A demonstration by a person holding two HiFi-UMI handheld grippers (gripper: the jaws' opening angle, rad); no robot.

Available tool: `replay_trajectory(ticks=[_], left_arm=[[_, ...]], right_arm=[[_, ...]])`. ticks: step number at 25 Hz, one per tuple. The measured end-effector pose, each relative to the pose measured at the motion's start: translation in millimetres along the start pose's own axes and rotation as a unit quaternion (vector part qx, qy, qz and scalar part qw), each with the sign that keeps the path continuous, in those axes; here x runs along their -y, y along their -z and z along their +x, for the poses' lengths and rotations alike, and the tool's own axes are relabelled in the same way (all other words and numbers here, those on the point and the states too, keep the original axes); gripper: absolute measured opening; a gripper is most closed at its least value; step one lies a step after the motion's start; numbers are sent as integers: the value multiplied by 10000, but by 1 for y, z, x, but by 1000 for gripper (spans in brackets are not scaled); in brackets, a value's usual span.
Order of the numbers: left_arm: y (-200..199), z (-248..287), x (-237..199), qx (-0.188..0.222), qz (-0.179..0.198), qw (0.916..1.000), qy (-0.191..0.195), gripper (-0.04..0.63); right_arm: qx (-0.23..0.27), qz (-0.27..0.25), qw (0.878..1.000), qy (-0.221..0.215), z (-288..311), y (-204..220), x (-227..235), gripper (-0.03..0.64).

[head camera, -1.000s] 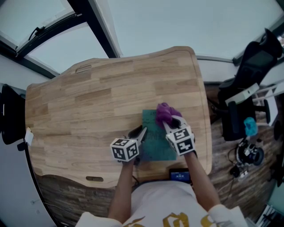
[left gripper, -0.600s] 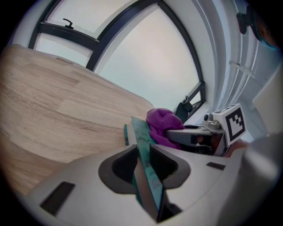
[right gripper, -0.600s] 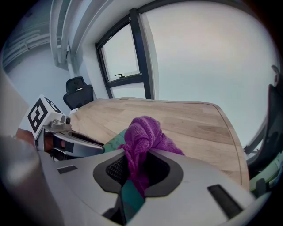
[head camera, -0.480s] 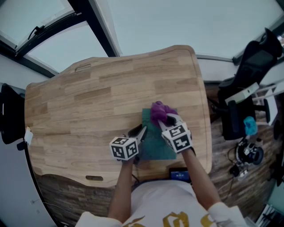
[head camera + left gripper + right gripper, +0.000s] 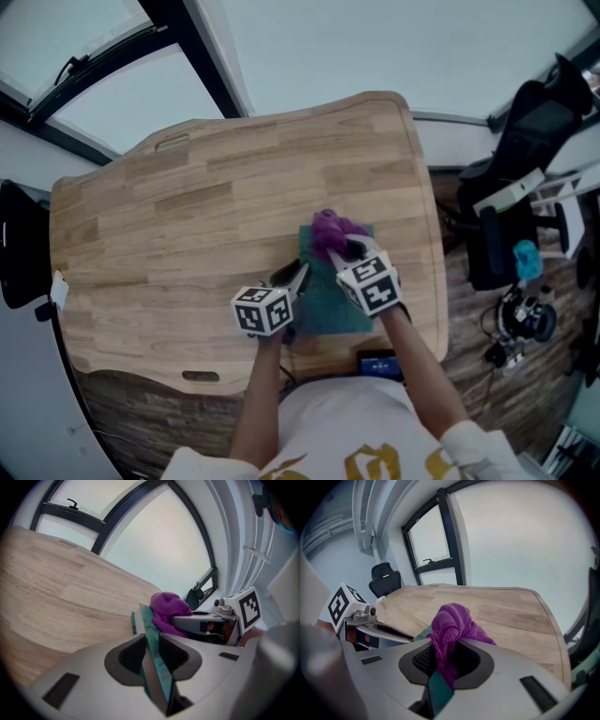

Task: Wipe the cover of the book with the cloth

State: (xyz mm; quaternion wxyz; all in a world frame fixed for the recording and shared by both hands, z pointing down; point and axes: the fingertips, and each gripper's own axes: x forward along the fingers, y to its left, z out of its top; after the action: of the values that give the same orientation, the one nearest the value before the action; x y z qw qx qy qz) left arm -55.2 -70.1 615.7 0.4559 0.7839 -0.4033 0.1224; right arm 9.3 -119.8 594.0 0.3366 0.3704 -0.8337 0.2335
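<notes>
A teal book point(image 5: 328, 302) lies flat near the front right of the wooden table point(image 5: 187, 216). My left gripper point(image 5: 296, 278) is shut on the book's left edge point(image 5: 154, 660), which runs between its jaws. A purple cloth point(image 5: 330, 232) rests bunched on the far part of the cover. My right gripper point(image 5: 349, 248) is shut on that cloth point(image 5: 451, 630) and presses it against the book. In the left gripper view the cloth point(image 5: 168, 611) shows beyond the book, with the right gripper point(image 5: 201, 623) beside it.
A black office chair point(image 5: 525, 169) and cabled gear point(image 5: 525, 323) stand on the floor right of the table. A dark phone-like device point(image 5: 380, 364) lies at the table's front edge. Another black chair point(image 5: 19, 244) stands at the left.
My right gripper has slid the cloth leftward and a little farther across the cover. The left gripper and the book have stayed put.
</notes>
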Motion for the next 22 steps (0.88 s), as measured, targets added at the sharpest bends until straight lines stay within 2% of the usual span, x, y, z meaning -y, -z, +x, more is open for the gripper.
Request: replay_trajectory(ticks=[13, 22], left_arm=[[-1, 0, 0, -12, -15, 10000, 16, 87], [0, 0, -1, -42, -76, 9999, 55, 87]], right_arm=[[25, -207, 9997, -153, 15, -10, -21, 64], [-90, -51, 9996, -251, 13, -9, -30, 64]])
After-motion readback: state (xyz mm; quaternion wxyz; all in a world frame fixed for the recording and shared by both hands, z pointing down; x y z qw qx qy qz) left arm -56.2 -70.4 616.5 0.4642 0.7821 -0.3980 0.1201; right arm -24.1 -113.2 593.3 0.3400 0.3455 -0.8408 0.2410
